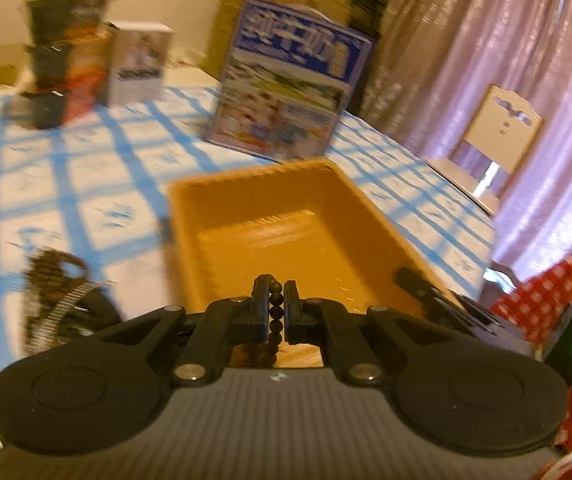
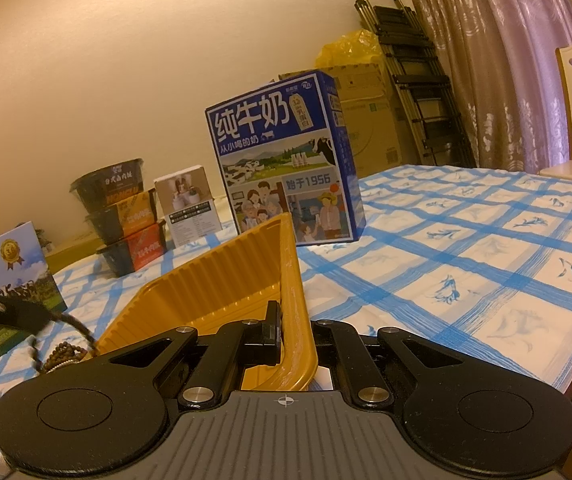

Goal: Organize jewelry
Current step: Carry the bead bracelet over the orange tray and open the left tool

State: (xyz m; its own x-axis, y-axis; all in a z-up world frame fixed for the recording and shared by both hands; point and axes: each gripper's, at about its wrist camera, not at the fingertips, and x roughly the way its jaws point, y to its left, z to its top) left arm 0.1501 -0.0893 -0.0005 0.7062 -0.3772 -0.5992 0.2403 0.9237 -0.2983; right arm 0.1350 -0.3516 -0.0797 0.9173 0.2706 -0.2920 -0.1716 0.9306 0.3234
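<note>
My left gripper [image 1: 277,300] is shut on a string of dark round beads [image 1: 276,314] that runs between its jaws and hangs below them, over the near end of an orange plastic tray [image 1: 266,208]. My right gripper [image 2: 292,320] is shut on the near side wall of the same orange tray [image 2: 222,276]; its right finger is hidden behind the wall. A pile of more beaded jewelry [image 1: 52,292] lies on the checked cloth left of the tray, and shows at the lower left of the right wrist view [image 2: 64,356]. The left gripper's finger [image 2: 2,308] shows there too.
The table has a blue-and-white checked cloth [image 2: 466,260]. A blue milk carton box [image 2: 286,164] stands behind the tray. Stacked black bowls [image 2: 126,220] and a small white box [image 2: 190,208] stand at the back left. A white chair [image 1: 502,128] stands at the right.
</note>
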